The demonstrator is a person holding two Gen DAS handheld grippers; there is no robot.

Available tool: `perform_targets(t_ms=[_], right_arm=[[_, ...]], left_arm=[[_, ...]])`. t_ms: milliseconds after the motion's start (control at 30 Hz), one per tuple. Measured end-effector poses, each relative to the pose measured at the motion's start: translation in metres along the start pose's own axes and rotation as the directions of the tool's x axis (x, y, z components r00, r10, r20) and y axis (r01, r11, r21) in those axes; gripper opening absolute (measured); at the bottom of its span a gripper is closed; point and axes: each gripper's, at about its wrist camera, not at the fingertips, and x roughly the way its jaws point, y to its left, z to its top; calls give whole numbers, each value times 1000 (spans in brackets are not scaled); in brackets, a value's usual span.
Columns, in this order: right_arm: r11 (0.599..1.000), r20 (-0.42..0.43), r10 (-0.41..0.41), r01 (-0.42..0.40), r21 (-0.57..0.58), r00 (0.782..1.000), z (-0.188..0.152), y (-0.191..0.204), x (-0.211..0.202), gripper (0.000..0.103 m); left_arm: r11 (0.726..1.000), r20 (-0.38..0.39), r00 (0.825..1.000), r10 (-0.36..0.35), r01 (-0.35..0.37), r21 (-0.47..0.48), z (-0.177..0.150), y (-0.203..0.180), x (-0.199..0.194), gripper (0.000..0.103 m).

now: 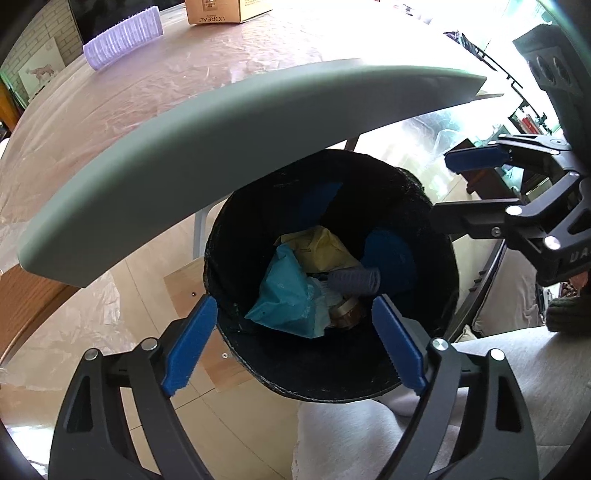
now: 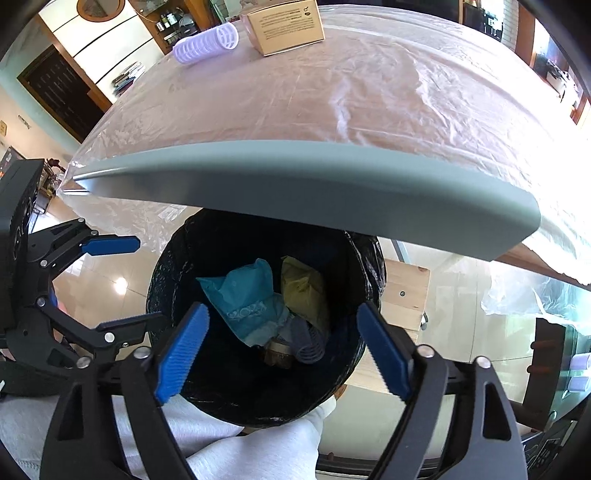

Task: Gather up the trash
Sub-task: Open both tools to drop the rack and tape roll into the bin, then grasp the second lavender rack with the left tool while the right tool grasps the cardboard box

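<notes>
Both grippers hang above the black-lined trash bin (image 1: pixel 328 269), which stands on the floor just under the counter's (image 1: pixel 207 147) grey front edge, close to the person's knees, so that trash lifted off the top only needs a short carry over the lip. The left gripper (image 1: pixel 293 347) has its blue pads spread wide and holds nothing; its fingers frame the bin's mouth. The right gripper (image 2: pixel 282 354) is likewise spread wide and empty, aimed down into the same opening.

Inside the bin lie a teal plastic bag (image 2: pixel 245 299), a yellow packet (image 2: pixel 304 288), a grey ribbed hair roller (image 2: pixel 308 343) and a small gold-lidded jar (image 2: pixel 279 350), piled at the bottom.

Two items rest at the far side of the plastic-sheeted counter: a lilac hair roller (image 2: pixel 207 42) on its side and a tan L'Oréal carton (image 2: pixel 286 26) just beside it. If they count as trash, the task looks only partly done, and either empty gripper would need to lift clear of the counter edge and reach across to them.
</notes>
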Motion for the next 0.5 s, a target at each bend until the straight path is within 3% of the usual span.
perform_targets(t_ms=[267, 500], right_arm=[[1000, 11, 6, -6, -19, 1000, 3, 2, -6, 92], [995, 98, 4, 6, -101, 995, 3, 13, -52, 99]], left_arm=[[1000, 3, 1000, 19, -19, -11, 1, 0, -4, 88], [1000, 69, 998, 7, -6, -17, 2, -1, -45, 88]])
